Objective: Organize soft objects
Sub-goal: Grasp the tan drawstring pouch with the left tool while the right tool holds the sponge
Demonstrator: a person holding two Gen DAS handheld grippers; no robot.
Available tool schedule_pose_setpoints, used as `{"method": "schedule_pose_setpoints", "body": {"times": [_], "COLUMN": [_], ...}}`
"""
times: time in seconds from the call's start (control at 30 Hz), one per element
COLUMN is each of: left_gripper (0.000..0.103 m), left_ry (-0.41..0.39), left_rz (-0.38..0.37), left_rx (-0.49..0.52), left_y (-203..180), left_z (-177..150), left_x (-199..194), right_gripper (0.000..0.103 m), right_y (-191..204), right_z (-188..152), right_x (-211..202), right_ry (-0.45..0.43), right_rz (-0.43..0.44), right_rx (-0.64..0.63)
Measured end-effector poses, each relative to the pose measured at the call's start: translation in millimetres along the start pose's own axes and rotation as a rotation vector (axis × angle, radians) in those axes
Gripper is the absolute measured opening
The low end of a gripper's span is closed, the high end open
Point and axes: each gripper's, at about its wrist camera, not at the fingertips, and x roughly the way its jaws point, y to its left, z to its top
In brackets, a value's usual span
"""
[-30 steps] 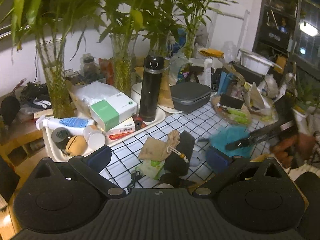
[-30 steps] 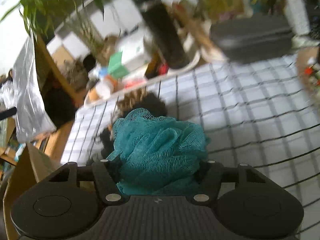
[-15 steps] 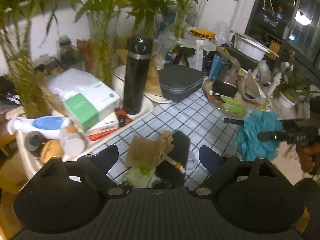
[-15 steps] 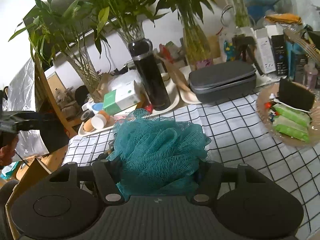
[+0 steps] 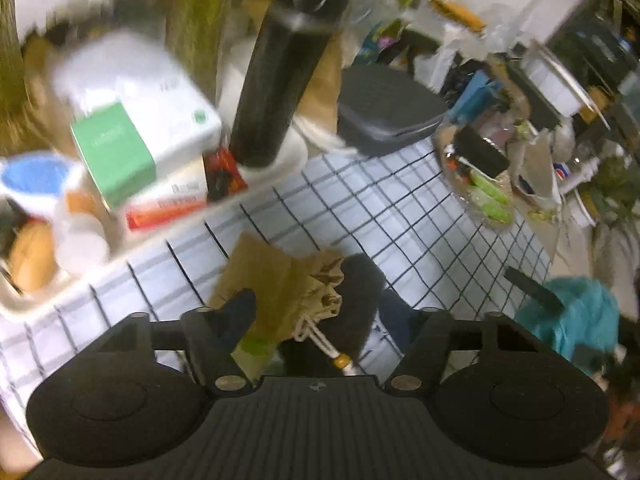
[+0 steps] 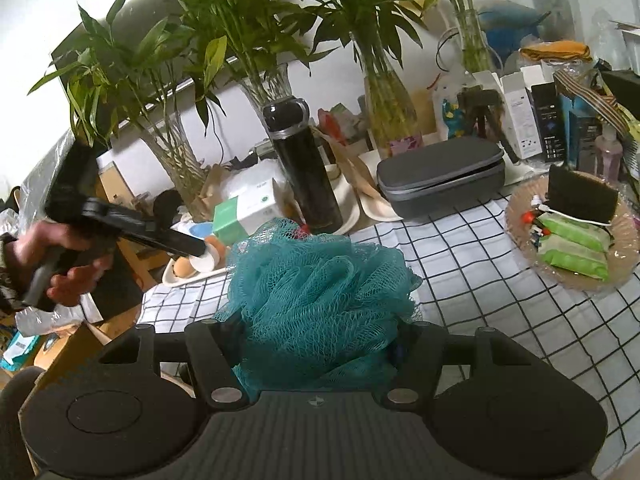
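The right gripper (image 6: 316, 344) squeezes a fluffy teal bath puff (image 6: 320, 296) between its two fingers and holds it up above the checked tablecloth (image 6: 480, 280).

The left gripper (image 5: 316, 312) points down at a little pile of soft things on the cloth. Its jaws have just been closing, but they are about half open and do not pinch anything yet. Between them lie a brown cloth pouch (image 5: 280, 280) and, just at its 3 o'clock side, a black fuzzy thing (image 5: 360, 280). The pouch's string with a bead (image 5: 340, 358) hangs toward 6 o'clock.

What could go wrong? The left view is blurry, so that hand looks to be moving fast. If the jaws shut now, they may grab both soft things at once, or only the string, and the pouch could slip out. The tall black bottle (image 5: 284, 64) stands at 12 o'clock from the pile; a big swing could tip it over.
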Motion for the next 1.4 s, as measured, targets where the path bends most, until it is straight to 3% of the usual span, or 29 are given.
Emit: {"method": "schedule_pose_setpoints", "body": {"times": [0.2, 0.3, 0.37, 0.53, 0.6, 0.7, 0.9, 1.03, 1.4], "left_gripper": [0.057, 0.052, 0.041, 0.029, 0.012, 0.006, 0.004, 0.004, 0.004], "left_ry": [0.058, 0.074, 0.09, 0.098, 0.108, 0.094, 0.014, -0.059, -0.233], "left_rz": [-0.022, 0.009, 0.038, 0.072, 0.058, 0.07, 0.094, 0.067, -0.005], "left_rx": [-0.108, -0.132, -0.144, -0.211, -0.211, -0.19, -0.114, -0.075, -0.079], "left_y": [2.4, 2.7, 4.8, 13.3, 13.0, 8.7, 2.0, 1.3, 17.8], "left_z": [13.1, 16.4, 17.3, 16.7, 15.2, 13.0, 11.8, 8.4, -12.9], "left_x": [28.0, 40.5, 48.8, 62.9, 65.4, 60.5, 33.7, 5.2, -76.8], "right_gripper": [0.066, 0.066, 0.066, 0.066, 0.066, 0.066, 0.066, 0.066, 0.066], "right_y": [-2.4, -4.2, -4.8, -5.8, -6.0, -5.9, -2.0, 2.8, 21.1], "right_z": [1.2, 1.3, 1.1, -0.8, -2.0, -3.1, -1.5, 1.6, 15.5], "right_x": [-7.1, -11.9, -14.8, -22.0, -23.5, -24.7, -25.5, -29.0, -41.5], "right_ry": [-0.029, -0.041, -0.044, -0.057, -0.059, -0.059, -0.058, -0.061, -0.079], "right_rz": [0.014, 0.016, 0.016, 0.014, 0.012, 0.008, 0.004, 0.0, -0.006], "right_rx": [0.03, 0.048, 0.053, 0.061, 0.063, 0.061, 0.059, 0.046, 0.01]}}
